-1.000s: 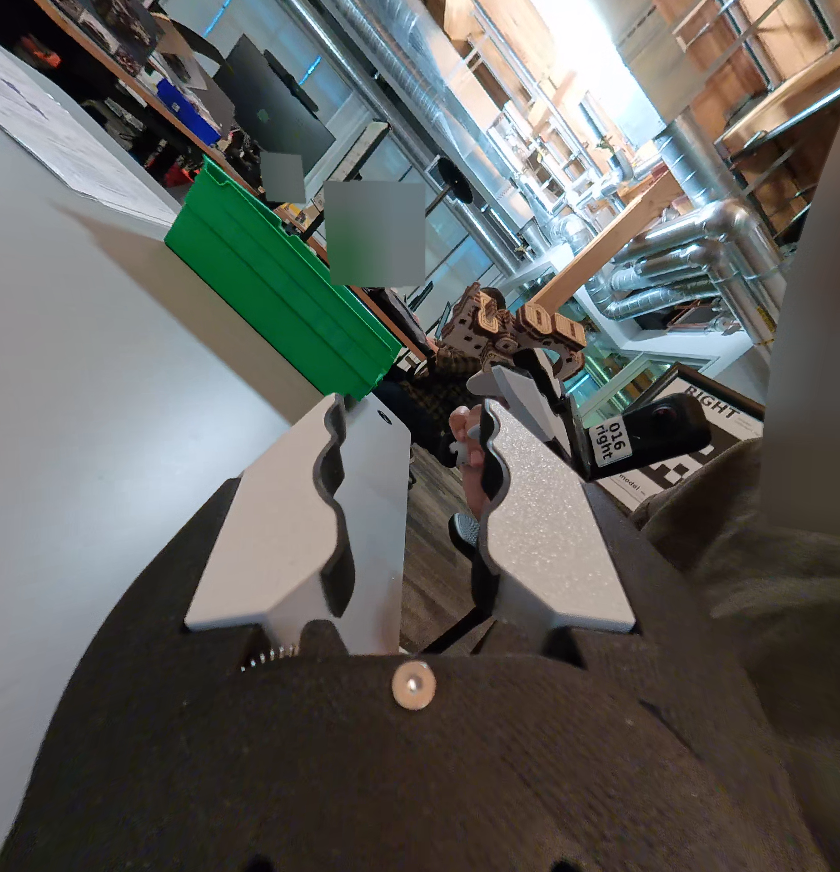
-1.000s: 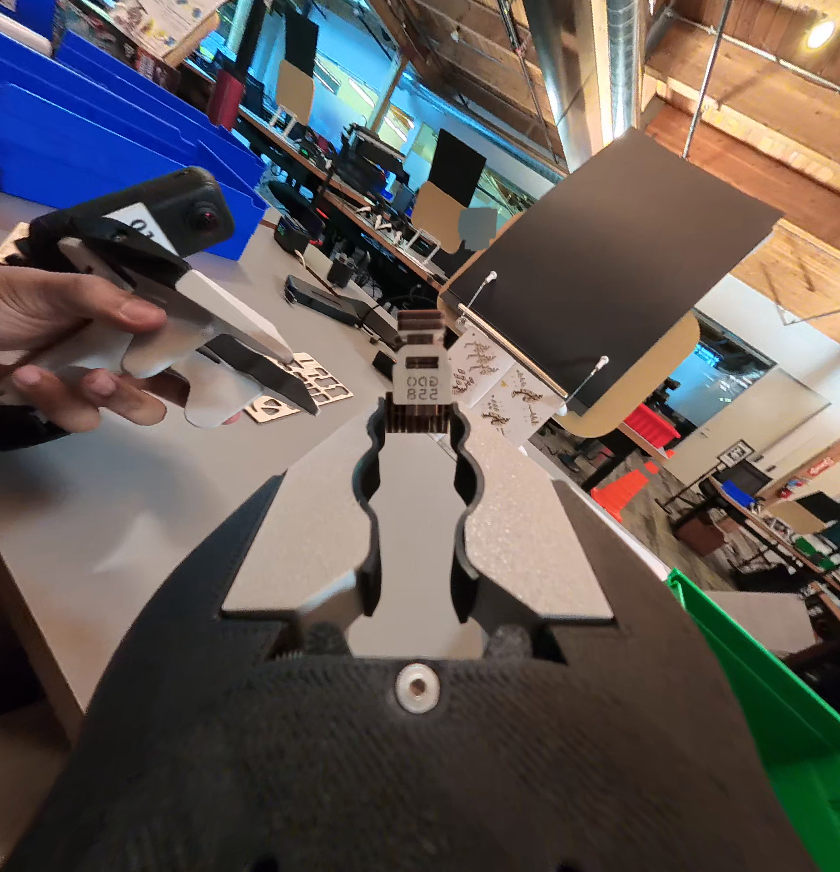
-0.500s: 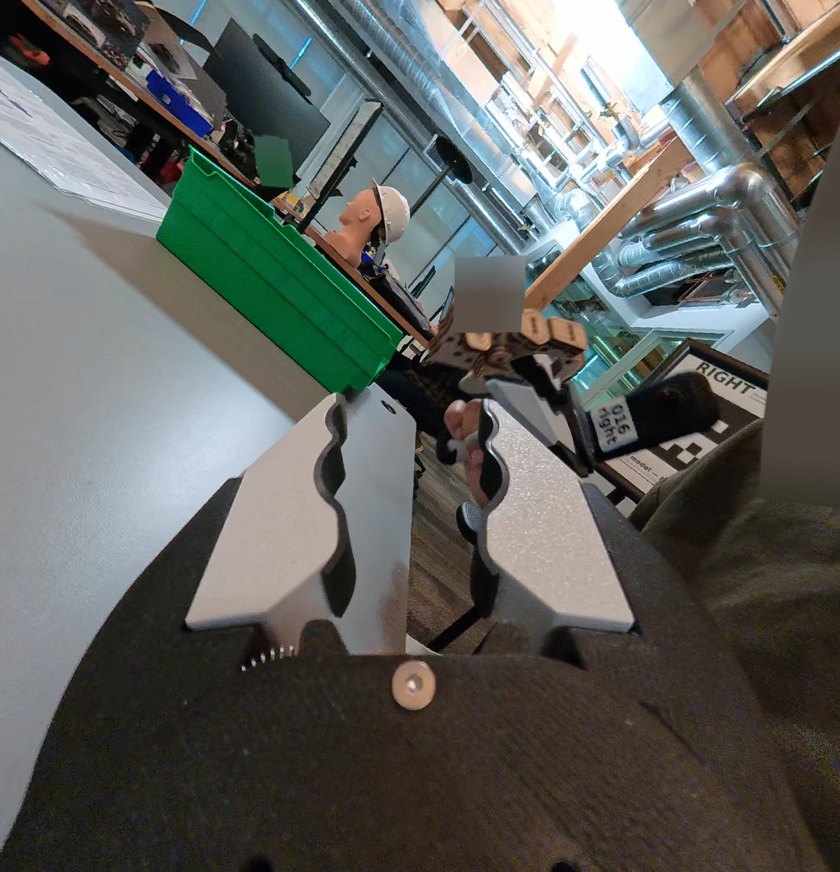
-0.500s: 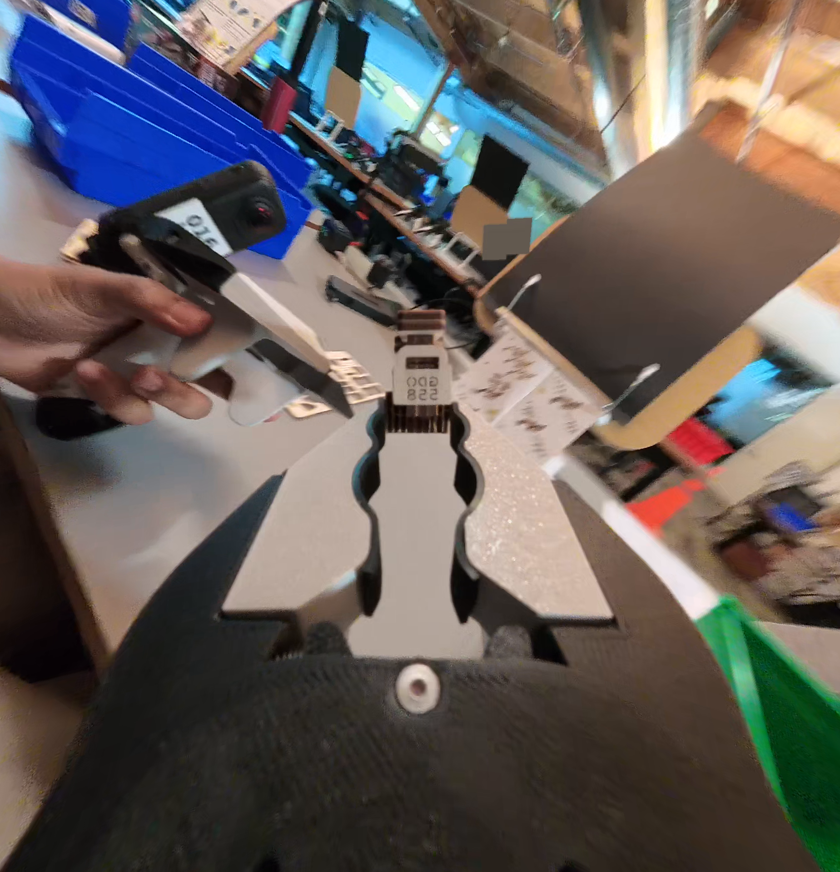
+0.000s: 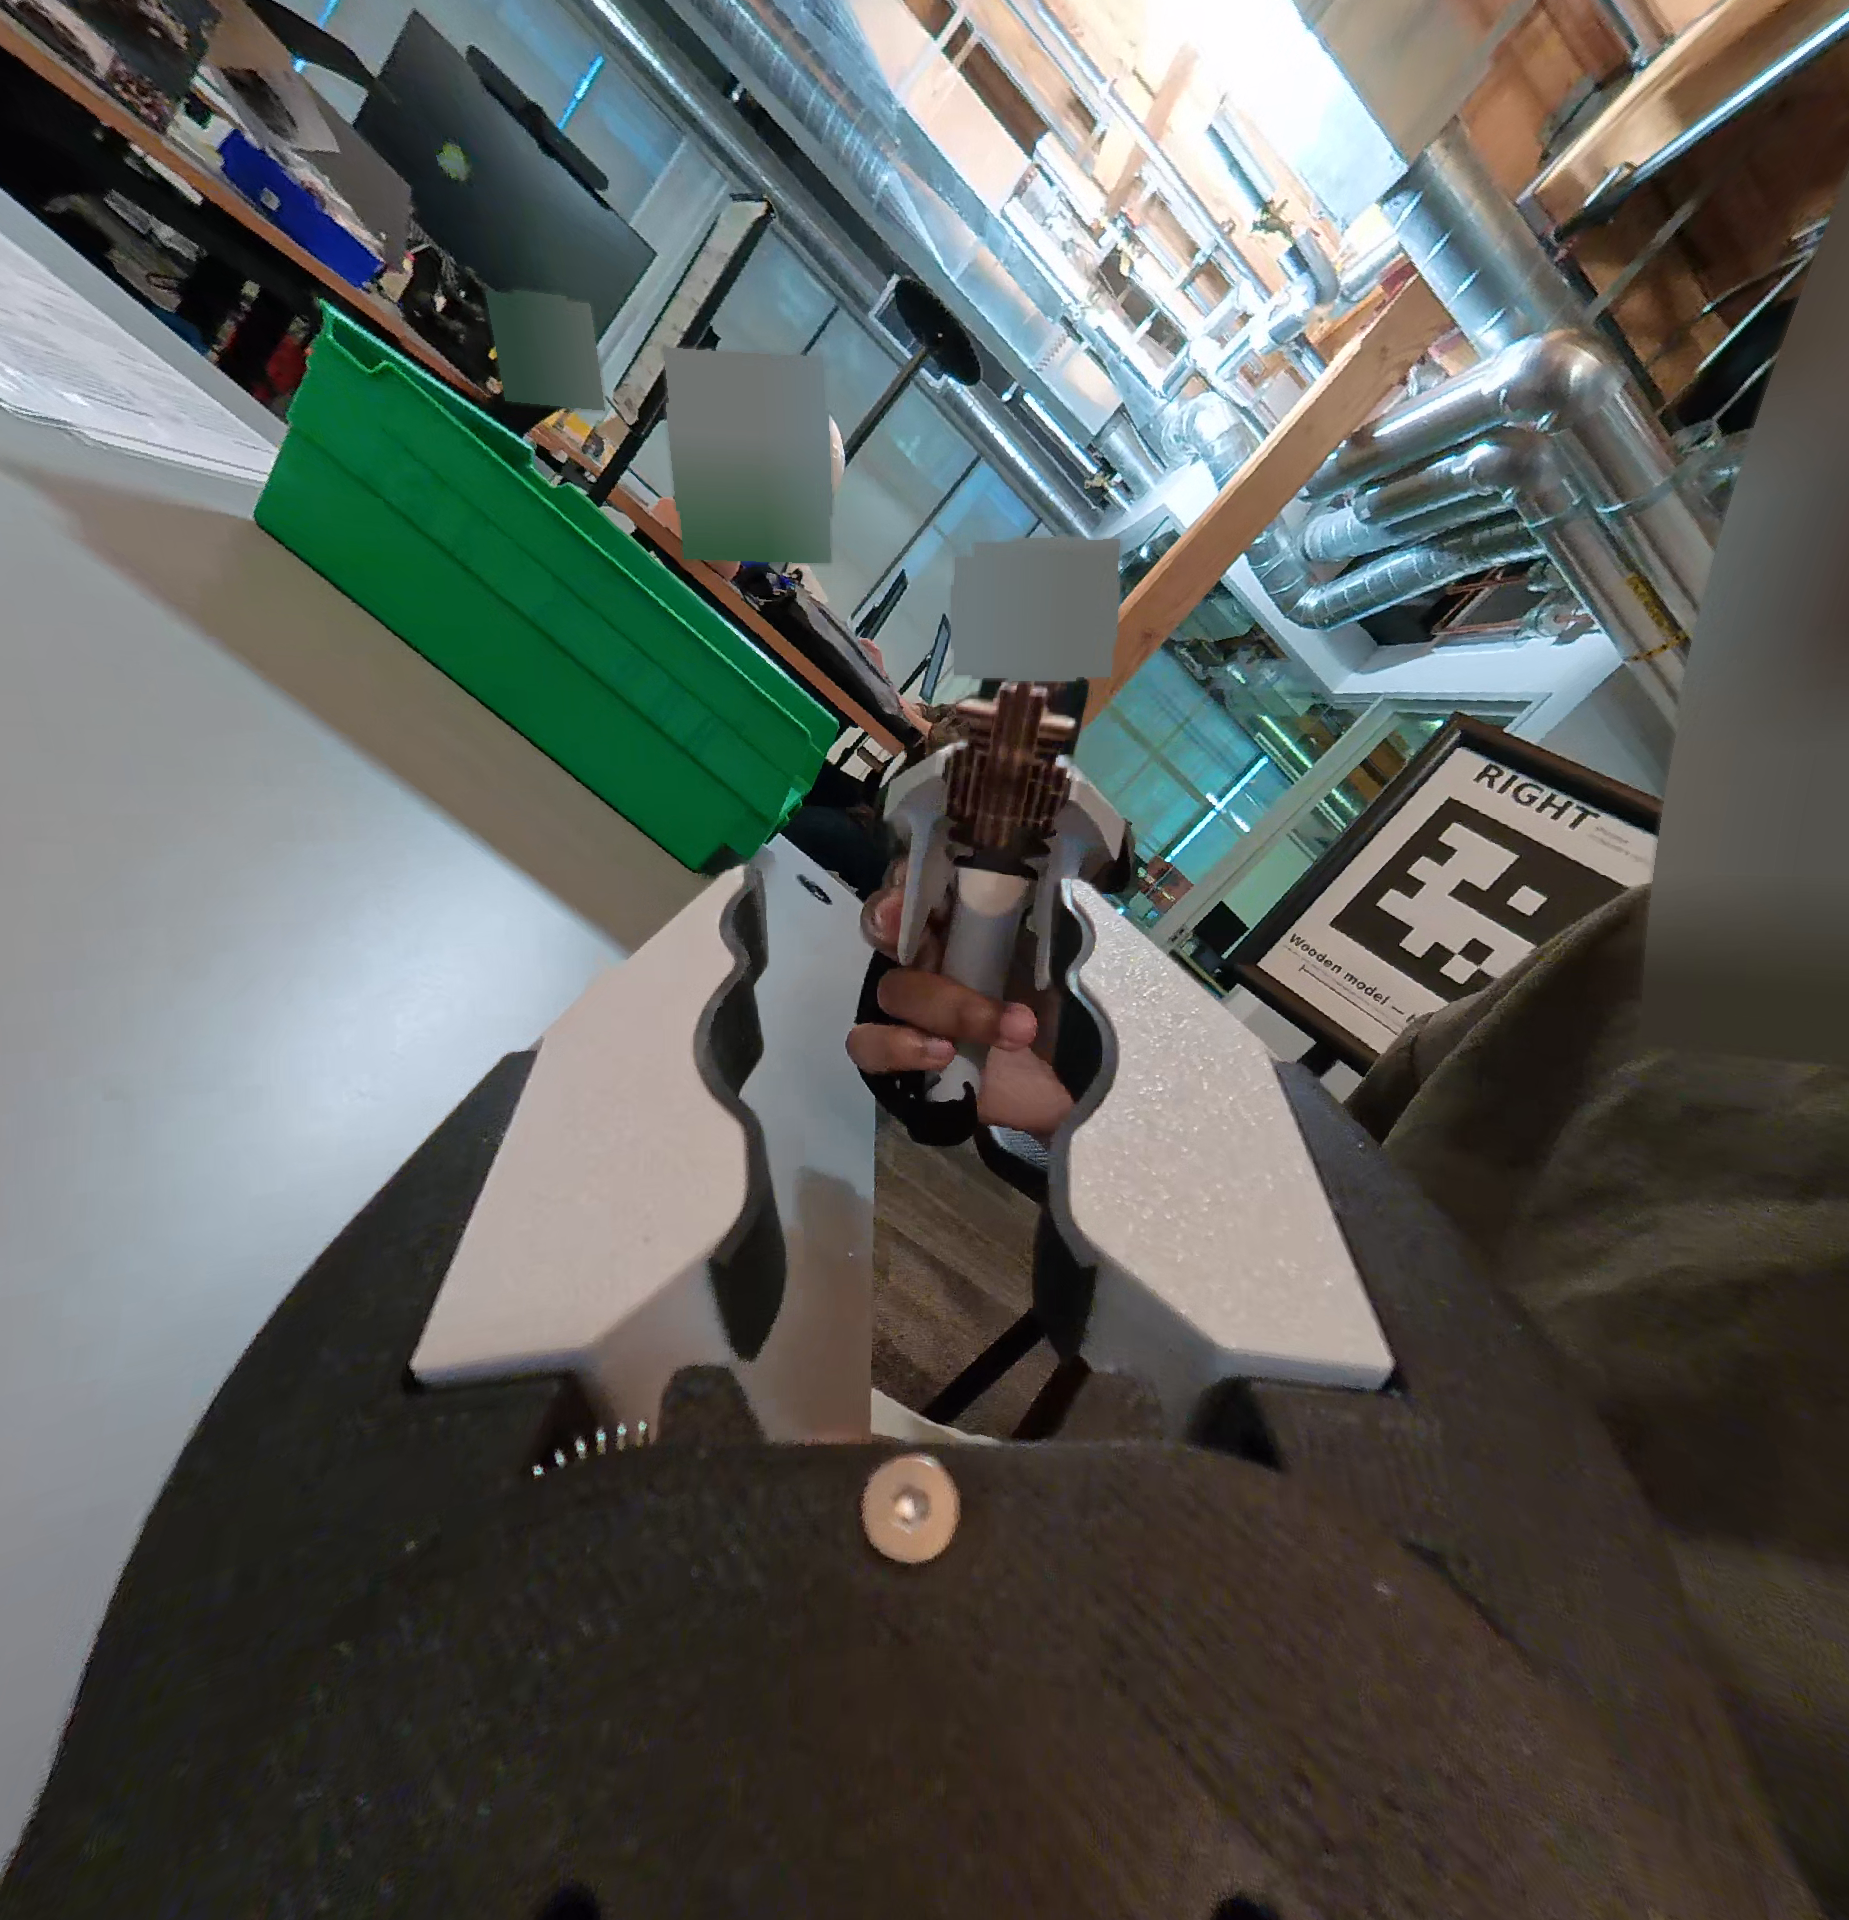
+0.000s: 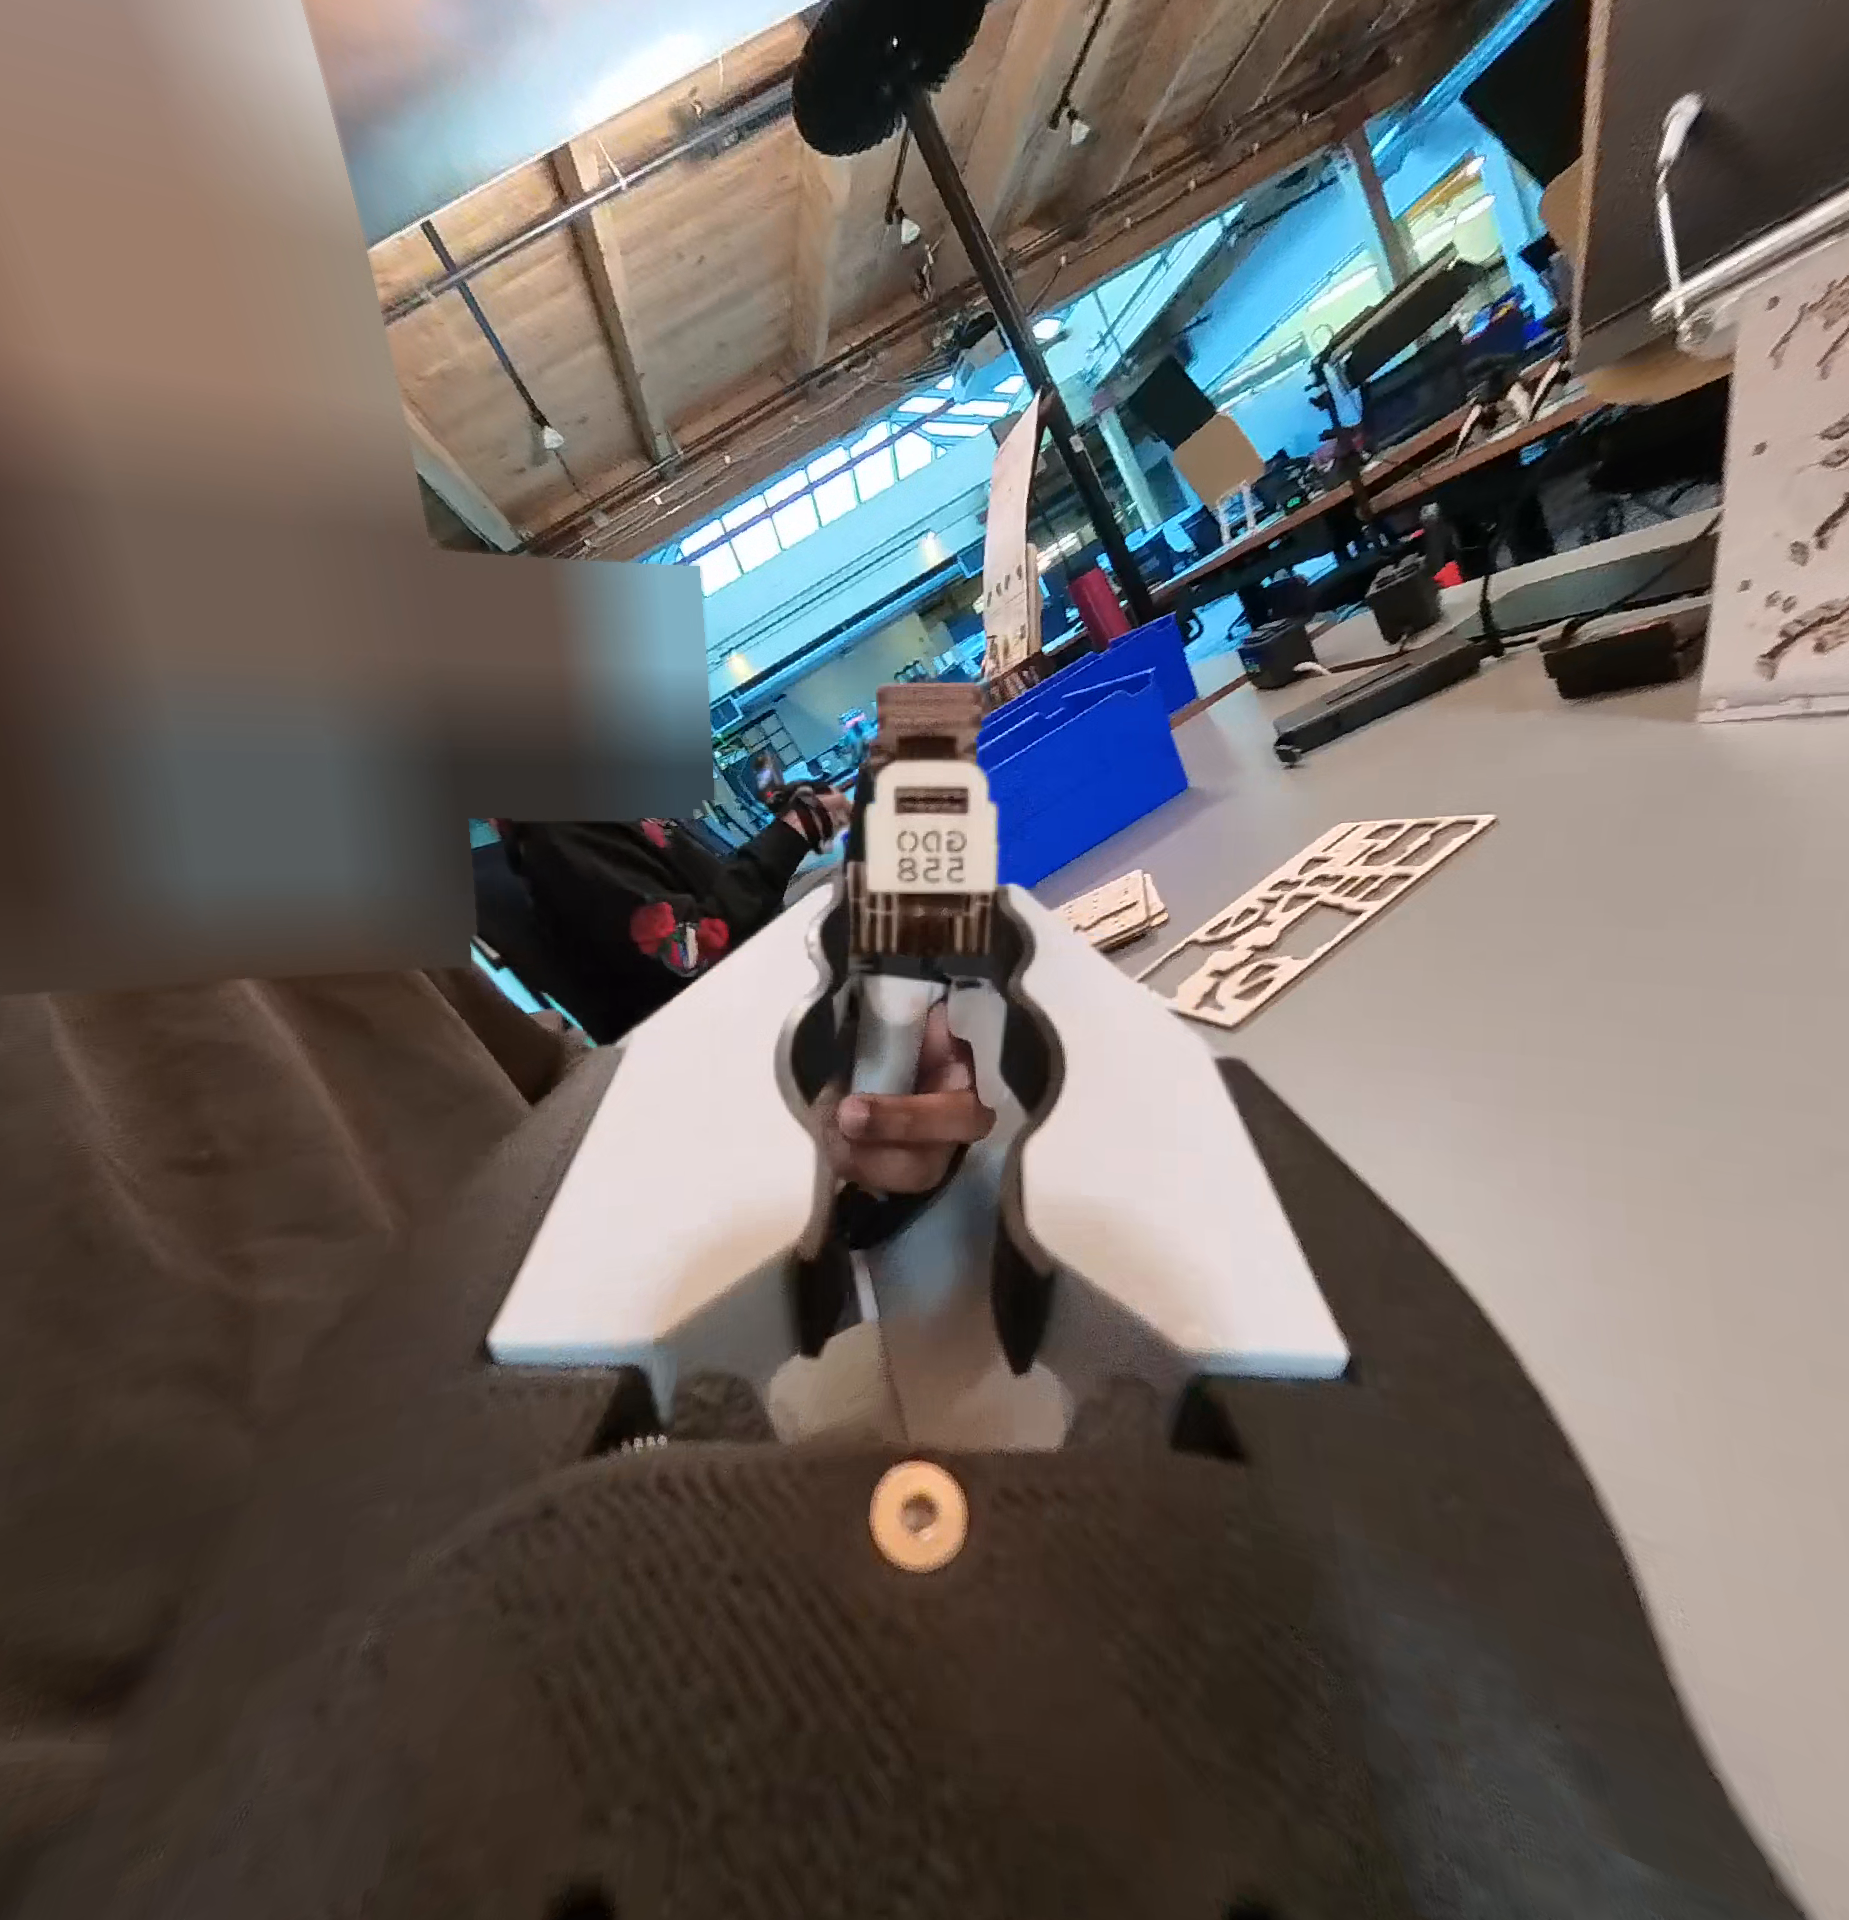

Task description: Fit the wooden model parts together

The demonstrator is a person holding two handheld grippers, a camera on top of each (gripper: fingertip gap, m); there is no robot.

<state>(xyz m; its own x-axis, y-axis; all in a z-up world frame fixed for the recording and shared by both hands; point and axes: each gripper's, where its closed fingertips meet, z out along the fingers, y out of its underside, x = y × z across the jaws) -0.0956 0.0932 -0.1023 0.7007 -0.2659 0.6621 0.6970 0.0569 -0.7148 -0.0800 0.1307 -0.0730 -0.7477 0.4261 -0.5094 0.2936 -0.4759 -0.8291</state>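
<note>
My right gripper (image 6: 925, 925) is shut on a small wooden model (image 6: 930, 831) made of stacked brown layers with a white plate on its face. It holds the model upright in the air. In the left wrist view the right gripper (image 5: 1003, 831) faces me head-on with the model (image 5: 1008, 769) at its tips. My left gripper (image 5: 915, 894) is open and empty, just below and in front of it. In the right wrist view the left gripper (image 6: 925, 1003) and the hand (image 6: 915, 1132) holding it show through the gap between the right fingers.
A green bin (image 5: 546, 623) and a paper sheet (image 5: 68, 353) lie on the grey table (image 5: 224, 935). A framed marker sign (image 5: 1450, 894) stands at the right. A wooden part sheet (image 6: 1325, 904), a small stack of wooden pieces (image 6: 1112, 914) and blue bins (image 6: 1086, 758) are farther along the table. The gap from one gripper's tips to the other's is roughly 6 cm.
The right gripper has swung round with the model, from side-on to head-on with the left gripper. The two now point at each other, closer together. The left gripper stays open.
</note>
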